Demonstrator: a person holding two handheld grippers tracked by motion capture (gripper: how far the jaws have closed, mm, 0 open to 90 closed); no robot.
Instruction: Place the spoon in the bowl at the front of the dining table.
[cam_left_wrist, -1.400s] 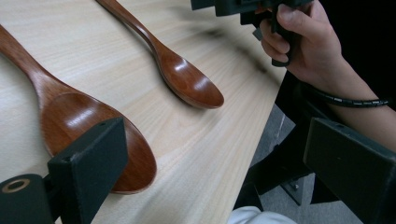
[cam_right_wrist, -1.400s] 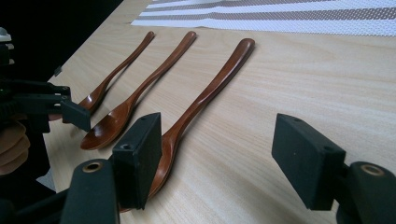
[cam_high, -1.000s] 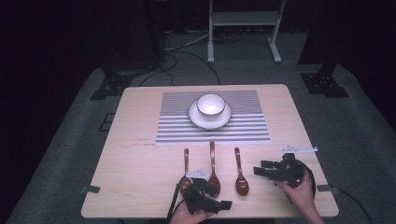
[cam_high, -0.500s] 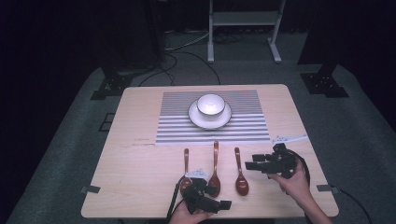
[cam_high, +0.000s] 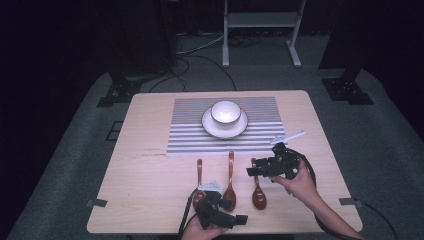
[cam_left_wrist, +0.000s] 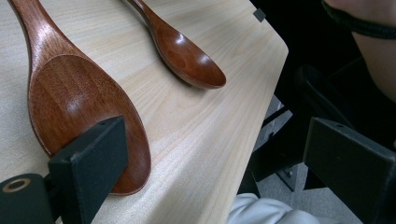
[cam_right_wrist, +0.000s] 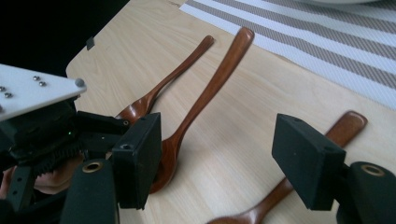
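Three wooden spoons lie side by side on the pale wooden table (cam_high: 150, 200), just in front of the striped placemat (cam_high: 185, 135), their handles pointing toward the mat and their bowls toward us: the left spoon (cam_high: 199, 172), the middle spoon (cam_high: 230, 172) and the right spoon (cam_high: 258, 192). On the mat we see a white bowl (cam_high: 225, 112) sitting in a white saucer (cam_high: 210, 127). Our left gripper (cam_high: 242, 219) rests low at the near edge of the table, held in the left hand (cam_high: 200, 233), just beside the bowls of the left and middle spoons. In the left gripper view its jaws stand wide apart with nothing between them; one jaw hangs over the rim of a spoon's bowl, though we cannot tell if it touches, and the other hangs beyond the table edge. Our right gripper (cam_high: 251, 171) is held in the right hand (cam_high: 300, 182) over the handle of the right spoon, pointing toward the left. In the right gripper view its jaws are also spread wide and grip nothing, with bare table and the right spoon's handle (cam_right_wrist: 348, 123) between and below them. A thin white strip (cam_high: 290, 136) lies on the table near the mat's right corner.
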